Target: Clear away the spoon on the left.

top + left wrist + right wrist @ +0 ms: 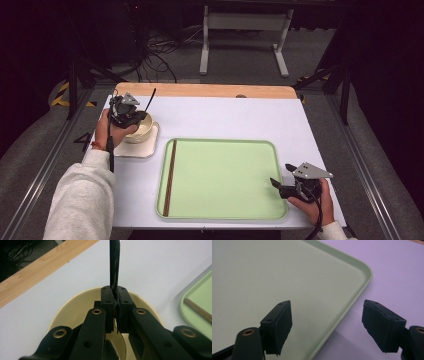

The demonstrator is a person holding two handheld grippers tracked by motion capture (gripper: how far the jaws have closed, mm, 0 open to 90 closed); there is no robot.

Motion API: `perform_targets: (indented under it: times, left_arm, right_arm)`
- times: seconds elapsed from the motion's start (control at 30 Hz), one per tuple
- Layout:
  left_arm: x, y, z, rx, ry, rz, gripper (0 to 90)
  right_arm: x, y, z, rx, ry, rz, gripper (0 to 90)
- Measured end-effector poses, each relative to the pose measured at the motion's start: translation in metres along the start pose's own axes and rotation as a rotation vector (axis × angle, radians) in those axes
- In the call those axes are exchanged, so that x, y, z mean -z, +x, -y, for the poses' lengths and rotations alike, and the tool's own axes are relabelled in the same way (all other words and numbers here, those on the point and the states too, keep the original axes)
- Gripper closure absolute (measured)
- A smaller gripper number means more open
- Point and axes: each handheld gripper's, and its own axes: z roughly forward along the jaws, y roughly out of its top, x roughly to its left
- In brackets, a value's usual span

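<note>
At the far left of the worktop [225, 115], your left tool [114, 295] pinched a thin black stick [114, 263] over the cream bowl [72, 307], apparently lifting it out toward the green tray [225, 145], while your right tool [327, 322] waited spread at the tray's near right corner.

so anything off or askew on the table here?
Nothing stands out. Left gripper grips a dark utensil upright over the bowl; one chopstick lies straight in the tray.
</note>
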Motion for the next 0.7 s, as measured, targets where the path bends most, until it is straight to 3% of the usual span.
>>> perform_targets:
  times: [0.33, 0.43, 0.6, 0.7]
  left_arm:
    - [0.024, -0.01, -0.006, 0.0, -0.068, 0.003, 86.5]
    - [0.03, -0.012, -0.006, 0.01, -0.088, 0.007, 86.5]
    - [0.041, -0.019, -0.006, 0.06, -0.106, 0.032, 86.6]
    - [0.046, -0.026, -0.005, 0.055, -0.125, 0.048, 86.6]
  right_arm:
    - [0.001, 0.001, -0.001, 0.005, -0.006, 0.001, 24.5]
    - [0.001, 0.001, -0.001, 0.007, -0.006, 0.001, 24.5]
    - [0.0, 0.001, -0.001, 0.009, -0.005, 0.0, 24.4]
    - [0.001, 0.001, -0.001, 0.01, -0.006, 0.002, 24.4]
